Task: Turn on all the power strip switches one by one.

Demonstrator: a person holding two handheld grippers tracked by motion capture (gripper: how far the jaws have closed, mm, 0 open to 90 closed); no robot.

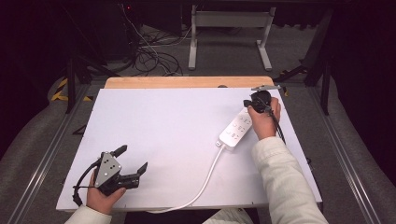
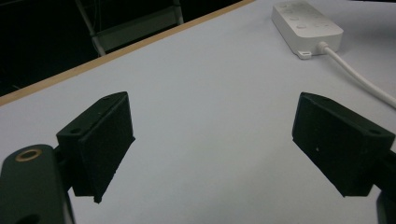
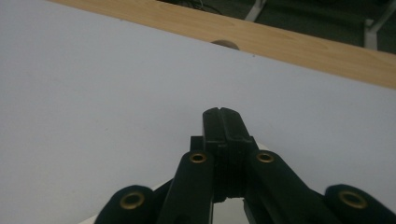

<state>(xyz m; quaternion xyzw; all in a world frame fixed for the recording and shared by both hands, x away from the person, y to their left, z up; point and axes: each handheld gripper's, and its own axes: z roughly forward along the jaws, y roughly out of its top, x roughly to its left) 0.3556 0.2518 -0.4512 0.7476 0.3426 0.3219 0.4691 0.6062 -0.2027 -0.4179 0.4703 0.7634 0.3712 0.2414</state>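
Observation:
A white power strip (image 1: 236, 129) lies at the right of the white board (image 1: 163, 121), and its white cable (image 1: 205, 182) runs toward the near edge. My right gripper (image 1: 247, 103) is in a hand just over the strip's far end. Its jaws are pressed together with nothing between them, as the right gripper view (image 3: 223, 114) shows. My left gripper (image 1: 133, 157) rests at the near left corner, open and empty. In the left gripper view (image 2: 210, 140) the two pads stand wide apart over bare board, with the strip (image 2: 306, 25) and cable (image 2: 355, 74) far off to the right.
A wooden table edge (image 1: 187, 82) runs along the far side of the board, with a small dark round spot (image 3: 225, 44) on it. Beyond it on the floor stand a white desk frame (image 1: 229, 28) and loose cables (image 1: 154, 56).

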